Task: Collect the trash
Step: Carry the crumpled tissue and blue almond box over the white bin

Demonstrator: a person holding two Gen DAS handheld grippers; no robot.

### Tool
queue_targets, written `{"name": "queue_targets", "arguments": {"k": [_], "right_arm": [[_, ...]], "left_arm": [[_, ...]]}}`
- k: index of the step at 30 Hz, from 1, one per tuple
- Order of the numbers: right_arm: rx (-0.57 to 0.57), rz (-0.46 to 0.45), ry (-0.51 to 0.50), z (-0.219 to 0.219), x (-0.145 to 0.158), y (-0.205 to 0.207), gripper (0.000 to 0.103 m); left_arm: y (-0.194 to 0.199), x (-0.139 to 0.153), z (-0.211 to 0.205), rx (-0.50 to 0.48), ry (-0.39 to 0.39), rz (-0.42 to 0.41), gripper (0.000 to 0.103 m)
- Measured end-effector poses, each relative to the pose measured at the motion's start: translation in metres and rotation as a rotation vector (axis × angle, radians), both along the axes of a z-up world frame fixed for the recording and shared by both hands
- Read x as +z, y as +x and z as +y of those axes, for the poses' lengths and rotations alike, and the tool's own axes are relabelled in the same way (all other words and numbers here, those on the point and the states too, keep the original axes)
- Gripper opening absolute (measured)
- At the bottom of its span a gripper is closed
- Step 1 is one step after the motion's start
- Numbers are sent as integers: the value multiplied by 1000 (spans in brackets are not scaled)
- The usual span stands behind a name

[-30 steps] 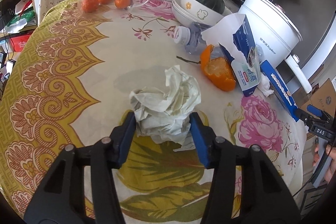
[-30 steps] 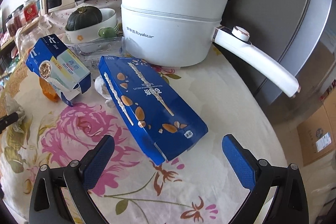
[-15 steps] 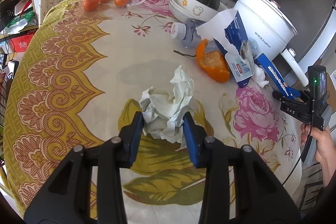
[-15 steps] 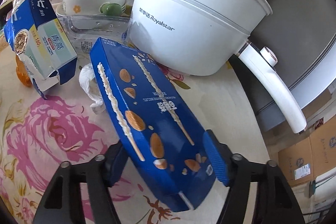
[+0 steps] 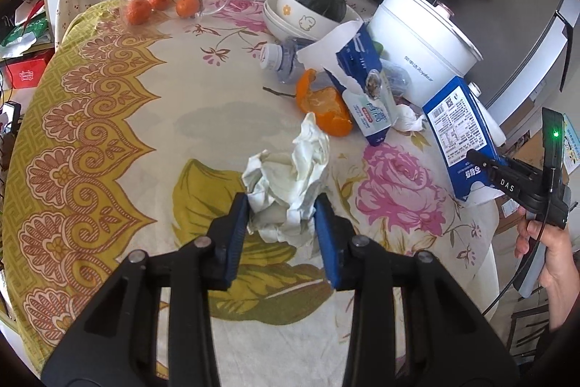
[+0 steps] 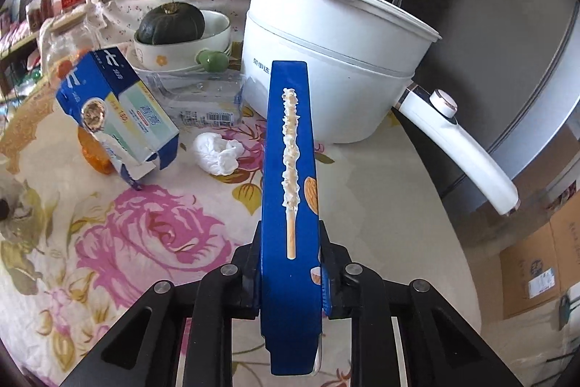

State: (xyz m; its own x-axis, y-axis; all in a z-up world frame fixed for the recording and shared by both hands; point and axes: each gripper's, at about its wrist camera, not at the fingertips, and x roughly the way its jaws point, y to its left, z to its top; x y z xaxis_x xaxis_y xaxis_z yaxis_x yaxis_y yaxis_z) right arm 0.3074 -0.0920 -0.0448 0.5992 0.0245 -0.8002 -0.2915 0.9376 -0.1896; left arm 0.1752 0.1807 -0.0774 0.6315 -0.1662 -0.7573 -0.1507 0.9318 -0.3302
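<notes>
Since a second ago my right gripper (image 6: 290,272) has closed on the blue biscuit box (image 6: 290,147), now edge-up before the white electric pot (image 6: 326,60); my left gripper (image 5: 282,216) pinches the crumpled tissue (image 5: 290,176). Pick-up step; next I need a bin, unseen.

A crumpled white tissue (image 5: 290,180) sat bunched between blue tong pads, just in front of a curled orange peel (image 5: 322,106). Beside the peel lay a torn blue-and-white carton (image 5: 366,86), with a flattened clear bottle (image 5: 279,58) behind it and a small white wad (image 6: 215,153) to its right. A long blue snack box (image 6: 290,205) stood on edge, clamped, off the worktop.
</notes>
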Motion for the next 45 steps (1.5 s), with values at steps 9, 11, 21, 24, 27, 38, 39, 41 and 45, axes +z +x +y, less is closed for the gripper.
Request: {"name": "queue_targets", "arguments": {"k": [9,11,21,24,27,38,39,41,45], "right_arm": [[-38,68,202,-34,34,-62,23],[-45,67,219,-41,40,-75,23],[-71,47,240,-76,57,-138,23],[-82,46,243,-88,56,-153,23],[-93,57,252,-101,56,-167,23],[-111,73,264,-138,56,-203,23],[-114,75,260,-142,55,-206,23],[-120,80,258,-150,54,-211,23],[-135,90,269,-166,53,-219,23]], "left_arm": [[-26,26,-21,-64,-45,-44,39],[-32,30,-25,-78,-51,-52,39],[-53,37,-57,-155,-68,-71,39],[-58,39,-66,-181,-60,-75,39],[-62,40,-74,-202,-54,-77,39],[-77,41,-93,-254,-42,-80,39],[-78,41,-95,-260,-41,-80,39],[-80,42,-100,-271,-36,-80,39],[-84,42,-110,-292,-30,-81,39]]}}
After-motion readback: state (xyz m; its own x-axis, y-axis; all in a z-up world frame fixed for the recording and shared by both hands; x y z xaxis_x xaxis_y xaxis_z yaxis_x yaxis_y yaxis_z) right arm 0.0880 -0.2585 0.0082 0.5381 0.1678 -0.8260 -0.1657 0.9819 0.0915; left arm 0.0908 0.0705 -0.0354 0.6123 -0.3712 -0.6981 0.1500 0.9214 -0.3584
